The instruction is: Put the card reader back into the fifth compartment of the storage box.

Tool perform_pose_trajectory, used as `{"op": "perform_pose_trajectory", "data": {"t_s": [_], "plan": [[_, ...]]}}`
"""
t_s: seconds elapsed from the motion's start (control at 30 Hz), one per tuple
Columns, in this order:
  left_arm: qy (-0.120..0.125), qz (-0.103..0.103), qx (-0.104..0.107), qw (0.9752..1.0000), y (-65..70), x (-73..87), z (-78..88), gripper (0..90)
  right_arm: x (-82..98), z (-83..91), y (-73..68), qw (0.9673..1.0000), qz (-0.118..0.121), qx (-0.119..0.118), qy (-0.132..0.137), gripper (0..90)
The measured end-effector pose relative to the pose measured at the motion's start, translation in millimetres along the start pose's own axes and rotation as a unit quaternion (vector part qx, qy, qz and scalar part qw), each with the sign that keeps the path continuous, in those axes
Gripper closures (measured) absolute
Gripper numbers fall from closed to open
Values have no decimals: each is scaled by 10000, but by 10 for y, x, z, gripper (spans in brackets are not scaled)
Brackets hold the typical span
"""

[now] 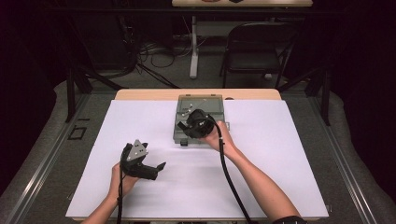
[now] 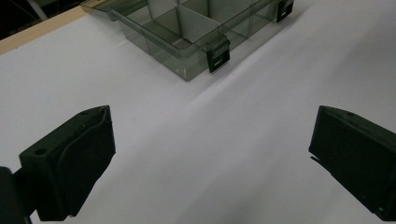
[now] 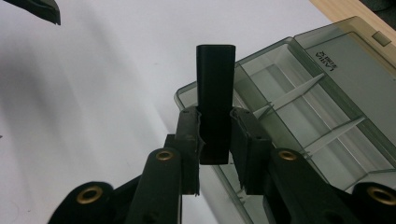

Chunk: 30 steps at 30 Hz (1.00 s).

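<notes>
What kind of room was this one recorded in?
Probably a lab or recording studio, not a home: a table covered in plain white sheet, dark surroundings, loose cables on the floor behind it, and a black folding chair.

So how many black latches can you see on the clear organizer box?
2, both on the organizer box's front wall in the left gripper view: one latch at the near corner, another farther along at the frame's top edge. More may be hidden.

High overhead view, two close gripper-mounted views, all sharing the compartment box (image 1: 201,119).
</notes>
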State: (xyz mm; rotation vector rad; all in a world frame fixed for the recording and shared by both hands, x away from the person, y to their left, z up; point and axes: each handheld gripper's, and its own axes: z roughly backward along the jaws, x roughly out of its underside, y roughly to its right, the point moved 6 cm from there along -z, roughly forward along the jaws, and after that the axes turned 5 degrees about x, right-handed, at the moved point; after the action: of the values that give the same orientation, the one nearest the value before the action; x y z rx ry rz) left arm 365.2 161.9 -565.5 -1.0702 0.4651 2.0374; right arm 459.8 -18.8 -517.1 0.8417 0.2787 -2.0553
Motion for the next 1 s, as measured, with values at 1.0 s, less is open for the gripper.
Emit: {"op": "perform_pose_trajectory", "data": {"t_s": [1.0], "plan": [[10,9,-5,10000,-10,3,2,0,-53,-198,-5,9994,-335,56,-118,732]]}}
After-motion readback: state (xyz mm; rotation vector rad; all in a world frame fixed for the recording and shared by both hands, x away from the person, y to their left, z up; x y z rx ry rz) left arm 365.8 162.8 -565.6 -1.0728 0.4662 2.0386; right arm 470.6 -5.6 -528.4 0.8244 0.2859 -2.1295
